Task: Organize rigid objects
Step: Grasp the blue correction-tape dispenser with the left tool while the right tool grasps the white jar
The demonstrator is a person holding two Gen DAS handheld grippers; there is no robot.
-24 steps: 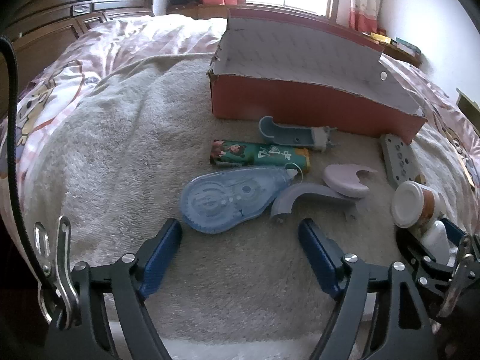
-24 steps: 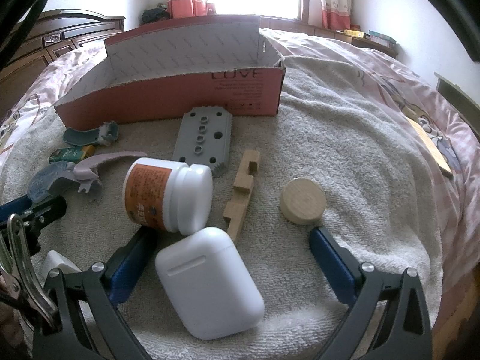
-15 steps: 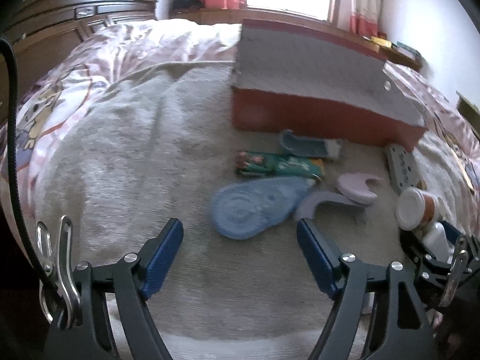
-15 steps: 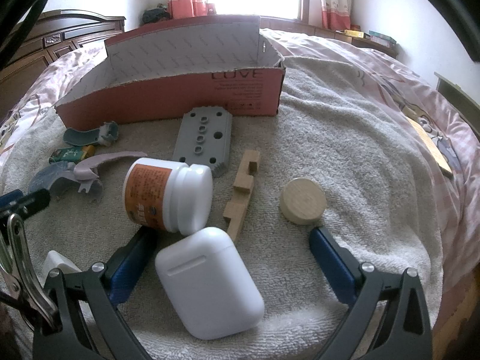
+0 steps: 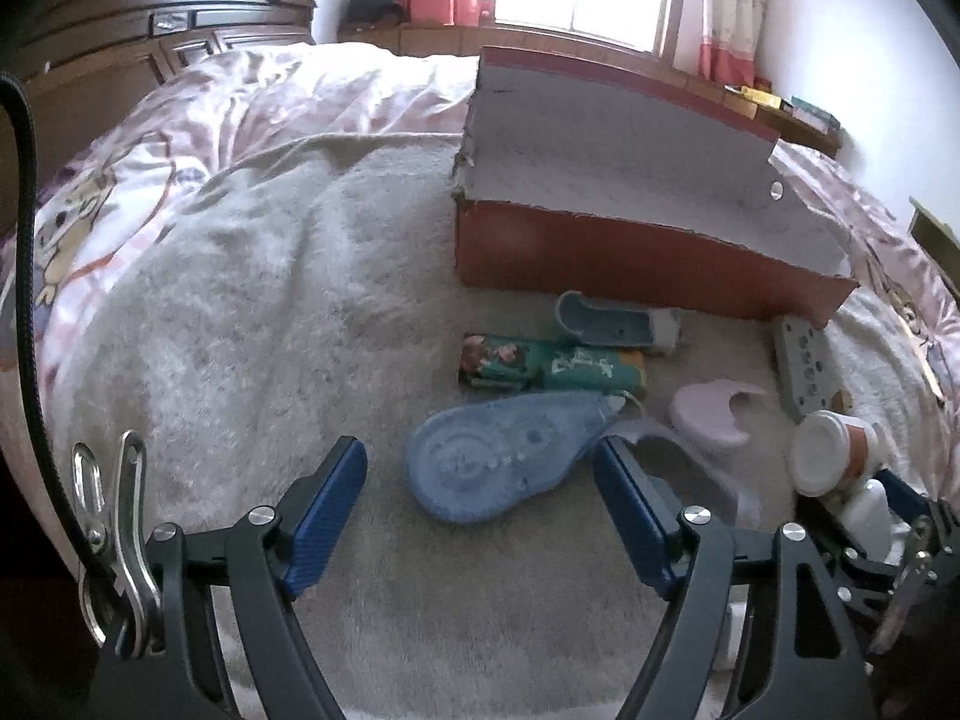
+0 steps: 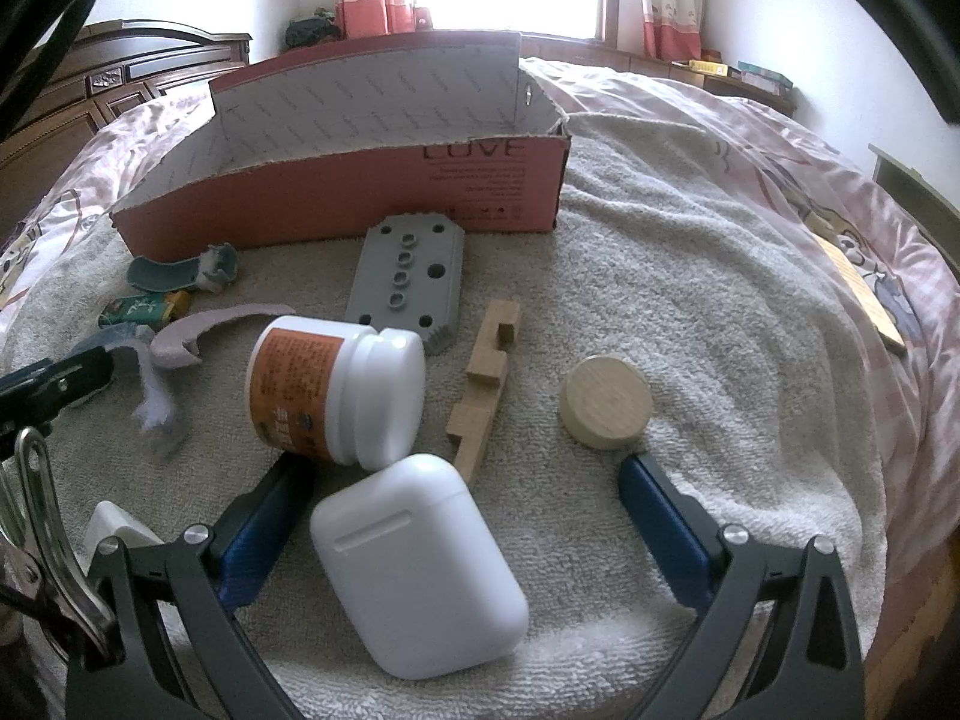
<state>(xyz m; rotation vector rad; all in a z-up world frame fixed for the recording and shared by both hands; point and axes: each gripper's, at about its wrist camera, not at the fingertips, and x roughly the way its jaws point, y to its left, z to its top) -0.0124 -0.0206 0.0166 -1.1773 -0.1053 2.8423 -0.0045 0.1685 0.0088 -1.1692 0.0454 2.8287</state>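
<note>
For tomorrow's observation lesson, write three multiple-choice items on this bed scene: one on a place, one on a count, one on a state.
1. The round wooden disc lies: A in the red cardboard box; B on the towel; C on the jar.
2. Wooden pieces: A one; B two; C four.
3. The white orange-labelled jar: A upright; B on its side; C lidless.

B: it rests on the towel outside the box.
B: the disc and a notched wooden block.
B: its white cap points sideways.

Red box, blue tape dispenser, white case, orange-labelled white jar
</note>
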